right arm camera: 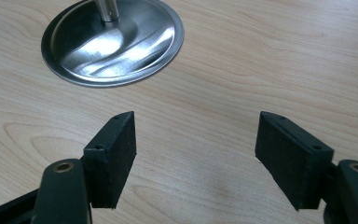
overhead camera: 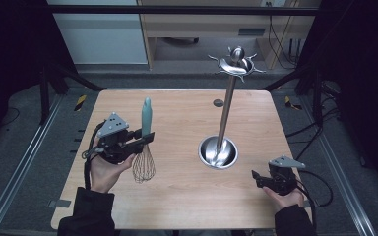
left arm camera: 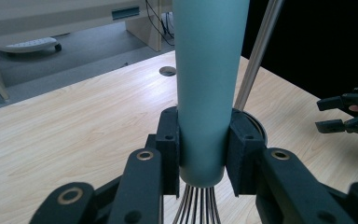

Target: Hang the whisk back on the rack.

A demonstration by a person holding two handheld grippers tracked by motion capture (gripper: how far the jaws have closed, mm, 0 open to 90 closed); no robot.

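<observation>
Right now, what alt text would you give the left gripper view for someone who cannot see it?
The left hand-held gripper clamps the teal handle of a whisk upright, its wires hanging below the pads. Behind it lies a light wooden table, the slanting steel pole of a utensil stand, and at the far right the other hand-held gripper.

A light wooden table (overhead camera: 177, 196) with rounded corners carries a polished steel utensil stand (overhead camera: 225, 118): a round dished base (overhead camera: 218, 152), a slim upright pole and a crown of curved hooks (overhead camera: 236, 64) at the top. A small dark round grommet (overhead camera: 218, 103) sits in the tabletop near the far edge. Beyond it lie grey floor and pale wooden furniture (overhead camera: 202, 24).
</observation>
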